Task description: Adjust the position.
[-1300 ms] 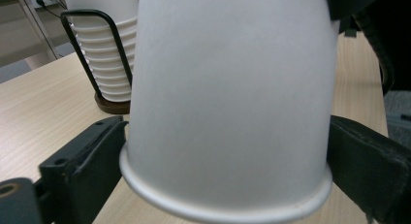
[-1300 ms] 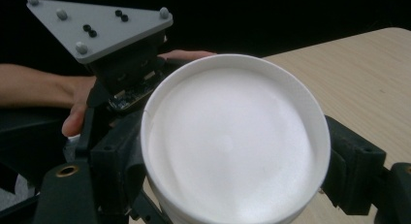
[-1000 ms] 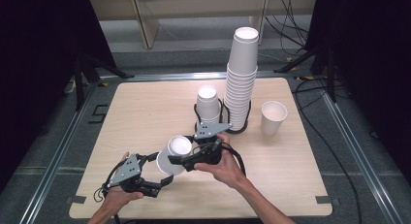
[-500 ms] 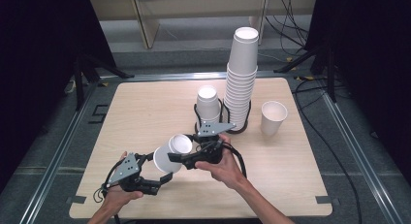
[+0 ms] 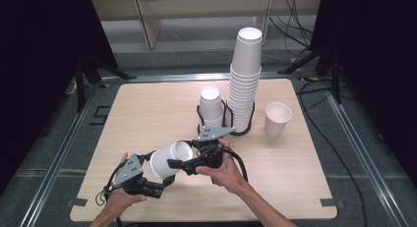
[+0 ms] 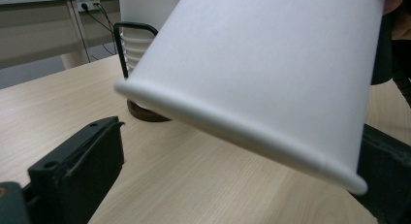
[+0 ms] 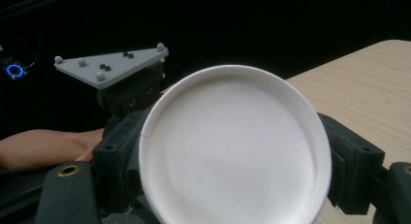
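Note:
A white paper cup (image 5: 167,160) (image 6: 271,73) hangs tilted above the front of the wooden table (image 5: 142,114), with its mouth facing my right gripper (image 5: 183,160). That gripper is shut on the cup, and in the right gripper view its jaws press both sides of the rim (image 7: 228,136). My left gripper (image 5: 164,180) stands open just below and left of the cup's base end. In the left gripper view its jaws stand wide apart on either side of the cup, and the left one is clear of it. Its grey plate (image 7: 111,64) shows behind the cup.
A tall stack of white cups (image 5: 244,79) and a shorter stack (image 5: 211,106) stand in a black wire holder (image 5: 252,120) at mid-table. A single upright cup (image 5: 277,119) stands to their right. Metal rails edge the table.
My right gripper has carried the cup a little left and down, closer to the left gripper's jaws. The left gripper has barely moved.

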`<state>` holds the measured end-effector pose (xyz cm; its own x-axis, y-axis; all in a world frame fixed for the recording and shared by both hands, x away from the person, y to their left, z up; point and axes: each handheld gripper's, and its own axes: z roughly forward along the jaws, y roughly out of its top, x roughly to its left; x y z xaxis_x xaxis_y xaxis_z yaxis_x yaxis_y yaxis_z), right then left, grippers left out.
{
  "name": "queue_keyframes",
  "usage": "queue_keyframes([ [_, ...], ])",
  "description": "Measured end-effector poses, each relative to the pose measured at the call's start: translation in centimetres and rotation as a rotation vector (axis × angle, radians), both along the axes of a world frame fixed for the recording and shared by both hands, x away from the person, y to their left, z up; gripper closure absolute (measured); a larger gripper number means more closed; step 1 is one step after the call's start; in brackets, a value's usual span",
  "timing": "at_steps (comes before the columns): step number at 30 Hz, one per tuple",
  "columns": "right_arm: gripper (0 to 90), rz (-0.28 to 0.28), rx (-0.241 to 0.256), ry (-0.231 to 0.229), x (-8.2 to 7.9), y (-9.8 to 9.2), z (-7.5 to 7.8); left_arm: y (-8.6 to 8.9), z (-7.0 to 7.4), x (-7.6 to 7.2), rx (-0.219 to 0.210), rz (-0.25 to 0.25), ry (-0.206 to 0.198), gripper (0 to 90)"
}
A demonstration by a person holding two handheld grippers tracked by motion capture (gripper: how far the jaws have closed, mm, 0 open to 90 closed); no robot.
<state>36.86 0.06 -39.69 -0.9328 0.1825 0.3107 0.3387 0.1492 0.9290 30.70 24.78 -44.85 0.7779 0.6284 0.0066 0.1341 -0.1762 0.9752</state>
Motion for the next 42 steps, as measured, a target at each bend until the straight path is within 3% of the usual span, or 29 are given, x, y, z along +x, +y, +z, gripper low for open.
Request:
queue_keyframes([
  [1,23.3,0.008,0.002,0.017,-0.1,0.1,-0.1,-0.1,-0.1,0.1,-0.012,-0.005,-0.01,0.0],
  [5,23.3,0.009,-0.004,0.015,0.1,0.1,-0.2,-0.1,-0.1,0.0,0.008,-0.008,-0.028,0.0],
  [6,23.3,0.018,0.0,0.046,0.0,0.2,-0.4,-0.2,-0.1,0.0,0.005,-0.011,-0.032,0.0],
  [9,23.3,0.011,-0.005,0.034,0.1,0.2,-0.6,-0.2,0.0,0.0,0.007,0.0,-0.026,0.0],
  [11,23.3,0.011,-0.002,0.034,0.2,0.2,-0.6,0.1,0.1,-0.1,0.032,0.0,-0.031,0.0],
  [13,23.3,0.023,0.007,0.059,0.1,0.1,-0.5,0.1,0.1,-0.2,0.022,-0.001,-0.041,0.1],
  [15,23.3,0.011,0.0,0.049,0.2,0.1,-0.6,0.0,0.0,-0.1,0.001,-0.016,-0.058,0.9],
  [16,23.3,0.024,0.01,0.064,0.2,0.2,-0.7,0.1,0.1,-0.3,0.023,-0.018,-0.056,1.3],
  [18,23.3,0.023,0.008,0.086,0.0,0.3,-0.8,0.1,0.1,-0.3,-0.001,-0.038,-0.076,2.3],
  [19,23.3,0.026,0.005,0.071,0.1,0.3,-0.9,0.3,0.2,-0.4,0.02,-0.03,-0.065,2.5],
  [21,23.3,0.034,0.001,0.098,0.1,0.4,-1.0,0.3,0.3,-0.4,0.011,-0.038,-0.056,2.6],
  [23,23.3,0.025,0.005,0.068,0.3,0.3,-1.0,0.4,0.3,-0.3,0.011,-0.047,-0.056,4.2],
  [24,23.2,0.027,0.013,0.073,0.3,0.3,-1.0,0.4,0.3,-0.3,0.009,-0.049,-0.043,4.8],
  [25,23.0,0.034,0.016,0.11,0.2,0.2,-1.0,0.4,0.4,-0.2,0.015,-0.051,-0.039,5.2],
  [26,22.9,0.028,0.017,0.072,0.5,0.2,-1.1,0.4,0.4,-0.2,0.021,-0.053,-0.038,6.0],
  [27,22.8,0.029,0.014,0.076,0.5,0.2,-1.0,0.4,0.4,-0.2,0.026,-0.054,-0.033,6.4],
  [35,21.6,0.03,-0.008,0.077,0.6,0.0,-0.9,0.4,0.4,-0.2,0.049,-0.064,-0.022,10.0],
  [36,21.4,0.036,-0.003,0.099,0.5,0.0,-1.0,0.4,0.5,-0.2,0.049,-0.064,-0.022,10.4],
  [39,20.4,0.028,-0.017,0.067,0.6,-0.1,-0.9,0.4,0.5,-0.3,0.053,-0.071,-0.022,11.4],
  [42,18.7,0.035,-0.024,0.094,0.4,0.0,-0.8,0.4,0.6,-0.3,0.049,-0.078,-0.025,12.1],
])
